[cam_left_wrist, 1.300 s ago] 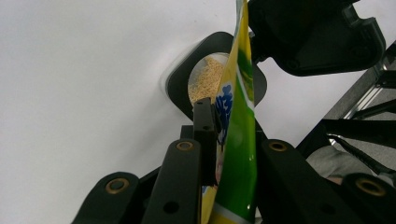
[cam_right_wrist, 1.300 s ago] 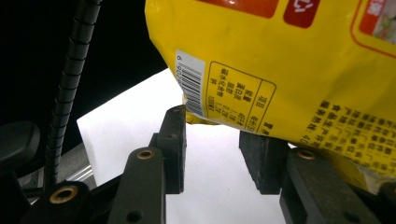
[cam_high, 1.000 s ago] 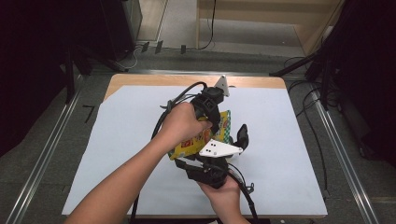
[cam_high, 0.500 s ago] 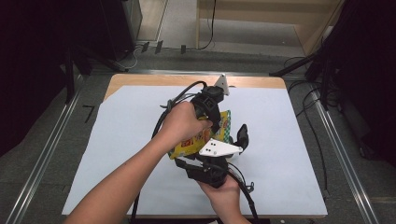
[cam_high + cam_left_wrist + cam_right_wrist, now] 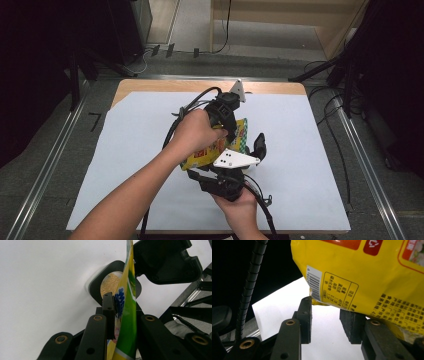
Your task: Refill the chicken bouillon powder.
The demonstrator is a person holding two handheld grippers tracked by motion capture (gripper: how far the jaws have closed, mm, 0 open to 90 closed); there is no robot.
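place: lab recording bay; signs: white-covered table (image 5: 300,200) | metal floor rails (image 5: 372,175) | loose cables (image 5: 332,107) | dark curtains (image 5: 45,60)

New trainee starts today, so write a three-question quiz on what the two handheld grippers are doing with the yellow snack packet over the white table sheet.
1. True or false: the left gripper is clamped on the yellow and green plastic snack packet.
2. What lies under the packet in the left gripper view? A) a blue plate B) a round black dish of pale yellow grains C) a red cup
3. In the right gripper view, what printed mark sits at the packet's corner above the right gripper?

Key: 1 true. 2 B. 3 a barcode on a white label; that gripper's pads stand apart with the packet's edge above them.
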